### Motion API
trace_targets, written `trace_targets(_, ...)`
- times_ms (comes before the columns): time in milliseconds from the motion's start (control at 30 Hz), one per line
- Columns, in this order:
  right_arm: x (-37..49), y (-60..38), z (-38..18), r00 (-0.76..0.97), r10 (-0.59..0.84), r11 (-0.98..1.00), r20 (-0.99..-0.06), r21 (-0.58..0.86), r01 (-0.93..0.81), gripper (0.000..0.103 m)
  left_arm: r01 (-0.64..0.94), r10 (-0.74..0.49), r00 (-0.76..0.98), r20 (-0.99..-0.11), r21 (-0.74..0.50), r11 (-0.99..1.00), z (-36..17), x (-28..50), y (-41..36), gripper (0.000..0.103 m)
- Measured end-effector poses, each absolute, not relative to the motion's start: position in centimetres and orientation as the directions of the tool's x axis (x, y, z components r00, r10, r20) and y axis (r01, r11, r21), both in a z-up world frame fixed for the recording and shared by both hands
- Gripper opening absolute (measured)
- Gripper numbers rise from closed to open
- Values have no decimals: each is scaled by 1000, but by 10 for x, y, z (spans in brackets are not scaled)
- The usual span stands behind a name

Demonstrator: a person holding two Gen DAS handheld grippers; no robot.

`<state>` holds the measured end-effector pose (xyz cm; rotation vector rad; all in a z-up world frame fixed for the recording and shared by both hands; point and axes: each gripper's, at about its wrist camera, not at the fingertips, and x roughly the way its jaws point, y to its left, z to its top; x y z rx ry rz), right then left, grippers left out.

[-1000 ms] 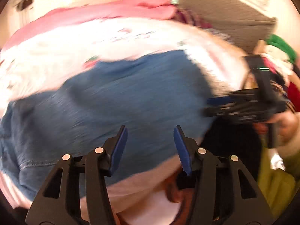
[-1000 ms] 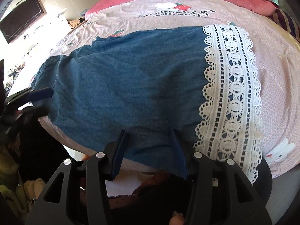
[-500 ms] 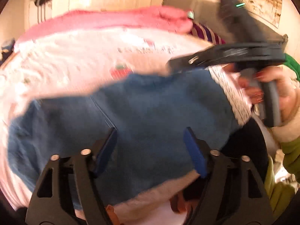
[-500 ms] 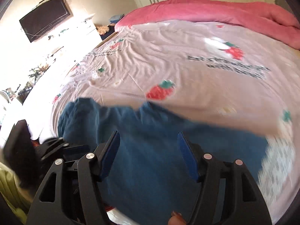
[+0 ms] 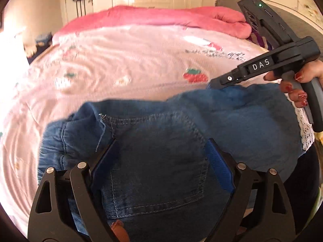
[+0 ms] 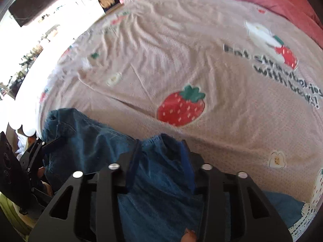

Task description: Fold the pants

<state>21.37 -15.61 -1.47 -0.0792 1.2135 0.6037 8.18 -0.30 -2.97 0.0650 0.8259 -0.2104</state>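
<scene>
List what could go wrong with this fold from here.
1. The right gripper has just been closing on a small bunch of the pants edge; so little cloth could slip out when pulled.
2. The left gripper has just been opening, with denim under it but not pinched, so that side may drag or crumple.
3. The lace hem lies near the bed edge and might slide off.

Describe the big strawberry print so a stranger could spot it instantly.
Start at the pink bedsheet covering the bed. Just beyond the denim pants edge lies the strawberry: red, white-speckled, green-leafed. It is larger than the other scattered prints and stands alone, clear of the lettering.
</scene>
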Motion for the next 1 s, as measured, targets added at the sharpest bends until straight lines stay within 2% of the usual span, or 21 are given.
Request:
trace_targets(33, 215, -154, -18, 205, 408, 834, -890, 272, -479, 7, 210, -157, 653, -740, -22, 977, -32, 83, -3, 80)
trace_targets(67, 216, -153, -18, 213, 411, 834, -886, 272, -481, 6, 208, -156, 653, -741, -23, 978, -33, 83, 0, 80)
trace_targets(267, 235, -161, -9, 325, 445, 854, -834, 286, -436, 4, 191, -155, 648, -746, -38, 981, -38, 82, 11, 80)
trace_targets(433, 249, -163, -22, 369, 408, 874, -835, 241, -421, 0, 195, -127, 663, -738, 6, 981, -42, 84, 6, 80)
trace_targets(633, 228, -193, 2, 424, 485, 852, -765, 303, -427, 1, 193, -132, 671, -730, 0, 981, -42, 84, 8, 80)
trace_targets(700, 214, -214, 16, 463, 498, 851, -734, 310, -424, 5, 193, -143, 674, -725, -15, 981, -42, 85, 10, 81)
trace_targets(767, 202, -239, 28, 511, 468, 874, -721, 293, -388, 26, 192, -159, 678, -718, -36, 981, -39, 83, 12, 82)
trace_targets(833, 185, -270, 38, 555, 461, 884, -693, 301, -358, 38, 199, -189, 689, -699, -68, 978, -34, 79, 13, 86)
trace_targets(900, 170, -295, 43, 591, 425, 904, -685, 286, -318, 39, 225, -221, 706, -672, -83, 971, -26, 72, 12, 90)
trace_targets(1000, 143, -343, 43, 638, 350, 936, -686, 269, -225, 48, 276, -281, 734, -618, -107, 955, -11, 57, 7, 92)
